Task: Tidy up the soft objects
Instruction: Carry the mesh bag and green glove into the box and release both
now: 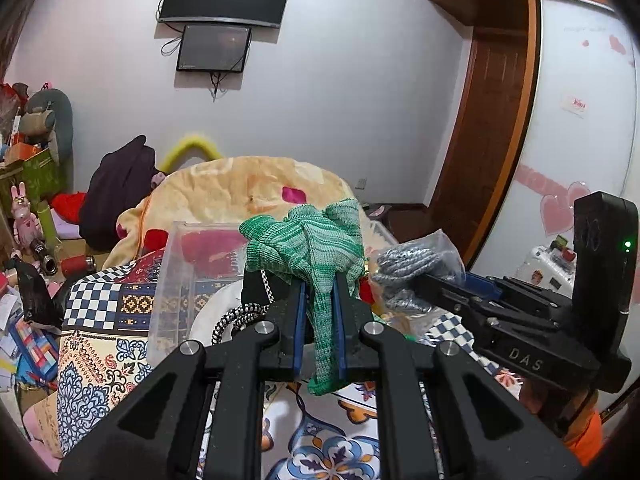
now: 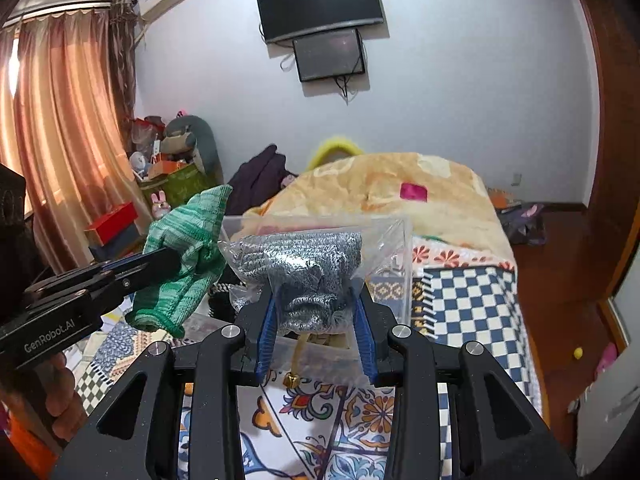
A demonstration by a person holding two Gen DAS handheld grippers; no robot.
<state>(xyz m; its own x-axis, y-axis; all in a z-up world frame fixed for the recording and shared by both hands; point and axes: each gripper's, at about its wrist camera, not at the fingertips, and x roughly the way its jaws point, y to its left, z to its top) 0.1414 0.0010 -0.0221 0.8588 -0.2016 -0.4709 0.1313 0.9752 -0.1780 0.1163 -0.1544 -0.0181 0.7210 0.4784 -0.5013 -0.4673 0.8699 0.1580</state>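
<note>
The left gripper [image 1: 320, 320] pinched a limp green sock [image 1: 316, 248]; the right gripper [image 2: 316, 320] clamped crinkly bagged grey socks [image 2: 304, 264], both just before the clear bin [image 2: 396, 256], probably light and slippery.

"DAS" right gripper [image 1: 416, 280]; "GenRobot.AI" left gripper [image 2: 176, 258]

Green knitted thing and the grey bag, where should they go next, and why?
Probably carry the green knit forward over the clear bin and let go. Both grippers, left and right, already hold soft things off the bed, and the bin sits open just ahead.
</note>
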